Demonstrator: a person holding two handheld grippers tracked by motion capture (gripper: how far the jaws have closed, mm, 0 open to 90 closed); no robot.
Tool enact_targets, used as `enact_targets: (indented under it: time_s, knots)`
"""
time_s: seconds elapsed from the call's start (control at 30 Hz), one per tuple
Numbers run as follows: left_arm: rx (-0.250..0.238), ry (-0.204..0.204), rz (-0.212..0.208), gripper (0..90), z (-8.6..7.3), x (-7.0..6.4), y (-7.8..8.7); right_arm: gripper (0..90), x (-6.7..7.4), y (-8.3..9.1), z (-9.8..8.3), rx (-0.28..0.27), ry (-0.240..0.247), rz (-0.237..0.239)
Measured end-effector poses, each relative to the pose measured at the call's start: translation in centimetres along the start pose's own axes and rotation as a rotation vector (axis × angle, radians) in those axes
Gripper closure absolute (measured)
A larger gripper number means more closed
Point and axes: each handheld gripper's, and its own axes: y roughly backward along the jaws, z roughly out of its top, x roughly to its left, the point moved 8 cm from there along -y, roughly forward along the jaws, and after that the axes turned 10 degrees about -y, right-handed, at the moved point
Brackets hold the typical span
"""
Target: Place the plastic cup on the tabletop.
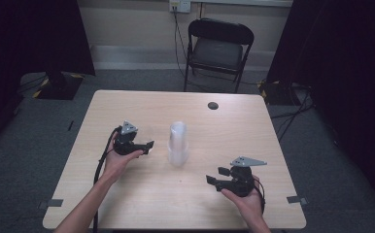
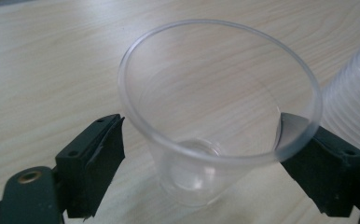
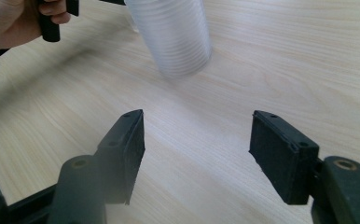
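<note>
Jaws on the left gripper (image 2: pixel 201 154) sit open around the single clear cup (image 2: pixel 215 116); right gripper (image 3: pixel 197 154) open, empty. Back out straight, don't tip it.

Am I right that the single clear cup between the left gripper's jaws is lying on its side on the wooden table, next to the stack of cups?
Not quite: the left gripper view shows the single clear cup standing upright, mouth up, between the left gripper's jaws. It does stand on the wooden table, next to the stack of cups.
</note>
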Motion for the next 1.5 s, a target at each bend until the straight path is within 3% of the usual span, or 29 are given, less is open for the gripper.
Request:
enact_targets:
  time_s: [0.17,0.3,0.47,0.7,0.83,0.93,1.07,1.13,1.27,1.33,1.5]
  knots:
    - [0.000,0.022,-0.008,15.8,-0.3,0.3,0.8,35.3,-0.1,0.0,0.0,-0.002,-0.003,-0.001]
    - [0.011,0.001,-0.011,15.7,-0.6,0.3,1.5,35.3,-0.2,0.1,0.0,-0.002,-0.007,-0.004]
    - [0.012,0.012,-0.004,15.7,-1.1,0.8,2.4,35.3,-0.5,0.2,0.1,-0.008,-0.007,-0.015]
    - [0.028,0.051,-0.023,15.7,-1.6,0.9,4.2,35.1,-1.0,0.4,0.1,-0.013,-0.014,-0.031]
    - [0.057,0.037,-0.002,15.7,-1.8,1.1,5.2,35.1,-1.3,0.4,0.1,-0.016,-0.019,-0.038]
    - [0.045,0.032,-0.011,15.8,-1.7,0.9,5.9,35.1,-1.4,0.5,0.1,-0.016,-0.023,-0.043]
    - [0.086,-0.007,0.033,18.6,-2.3,0.3,6.7,35.1,-1.5,0.6,0.0,-0.017,-0.022,-0.049]
    - [0.078,0.003,-0.002,18.6,-2.3,-0.2,7.3,35.1,-1.6,0.7,0.0,-0.020,-0.024,-0.051]
    - [0.065,0.029,0.003,18.6,-2.4,-1.2,8.4,35.0,-1.7,0.8,0.0,-0.021,-0.024,-0.054]
    - [0.089,0.048,-0.007,18.6,-2.7,-1.9,8.7,34.9,-1.7,0.7,-0.1,-0.019,-0.026,-0.056]
    - [0.097,-0.038,-0.035,18.3,-3.3,-3.6,9.5,34.8,-1.7,0.5,-0.2,-0.016,-0.018,-0.063]
